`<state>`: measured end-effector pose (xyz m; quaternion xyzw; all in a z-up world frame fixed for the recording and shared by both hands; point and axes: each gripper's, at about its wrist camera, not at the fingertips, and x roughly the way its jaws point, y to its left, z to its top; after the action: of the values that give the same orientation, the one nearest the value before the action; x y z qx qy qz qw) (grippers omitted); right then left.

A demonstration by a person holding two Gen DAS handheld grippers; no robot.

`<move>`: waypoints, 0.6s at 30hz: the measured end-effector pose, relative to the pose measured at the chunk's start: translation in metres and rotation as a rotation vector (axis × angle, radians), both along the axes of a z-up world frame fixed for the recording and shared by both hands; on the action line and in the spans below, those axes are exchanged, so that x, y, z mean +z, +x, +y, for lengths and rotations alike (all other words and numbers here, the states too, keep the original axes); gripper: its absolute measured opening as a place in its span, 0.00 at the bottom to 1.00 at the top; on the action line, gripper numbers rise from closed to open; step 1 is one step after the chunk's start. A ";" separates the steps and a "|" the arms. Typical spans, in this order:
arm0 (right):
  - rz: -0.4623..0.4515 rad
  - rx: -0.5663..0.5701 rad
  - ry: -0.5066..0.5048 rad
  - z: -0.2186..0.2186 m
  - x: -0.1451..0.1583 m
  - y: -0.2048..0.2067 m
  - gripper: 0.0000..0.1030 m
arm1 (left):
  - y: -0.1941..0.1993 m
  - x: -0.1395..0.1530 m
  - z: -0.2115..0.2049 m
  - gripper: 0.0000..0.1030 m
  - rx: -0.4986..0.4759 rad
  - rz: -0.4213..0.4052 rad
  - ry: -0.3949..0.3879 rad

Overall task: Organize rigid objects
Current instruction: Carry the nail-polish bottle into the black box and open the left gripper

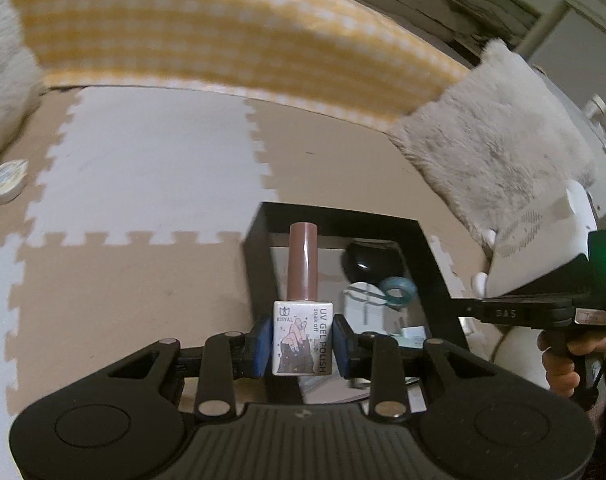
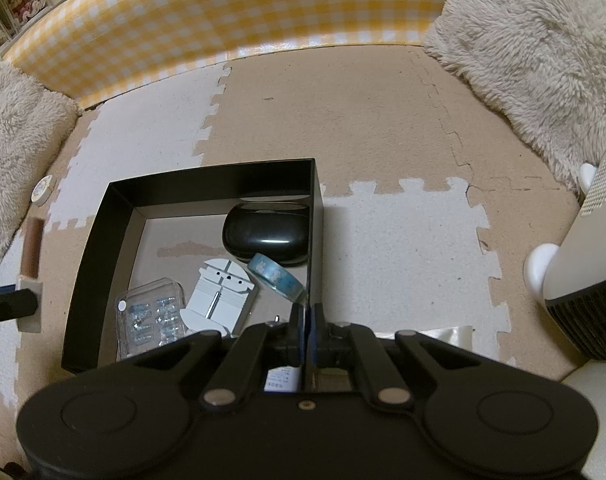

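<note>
Beige-and-white foam mat floor [image 2: 383,128], yellow gingham wall [image 2: 231,12], fluffy cushions [image 2: 535,40].

Case [image 2: 269,240], tape roll [image 2: 277,276] inside box [image 2: 99,236], cushions [image 2: 543,60] either side

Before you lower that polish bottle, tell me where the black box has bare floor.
Free: the black box floor at its far-left corner, bordered by the black case and white tool. Crowded: near wall, with clear packet, and right wall, with blue tape roll.
</note>
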<state>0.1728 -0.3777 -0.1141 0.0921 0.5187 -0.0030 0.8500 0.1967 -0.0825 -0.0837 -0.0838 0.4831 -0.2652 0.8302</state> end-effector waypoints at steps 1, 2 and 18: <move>0.000 0.001 0.000 0.000 0.000 0.000 0.04 | 0.002 0.000 -0.005 0.32 -0.009 -0.002 0.003; 0.000 0.000 -0.001 0.000 0.000 0.000 0.04 | 0.003 0.000 -0.009 0.32 -0.017 -0.004 0.006; -0.002 0.000 0.009 -0.001 0.000 0.000 0.04 | 0.049 -0.043 -0.100 0.32 -0.143 -0.033 0.168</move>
<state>0.1731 -0.3788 -0.1143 0.0961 0.5180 -0.0007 0.8500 0.2461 -0.1829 -0.1264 0.0252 0.4946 -0.2837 0.8211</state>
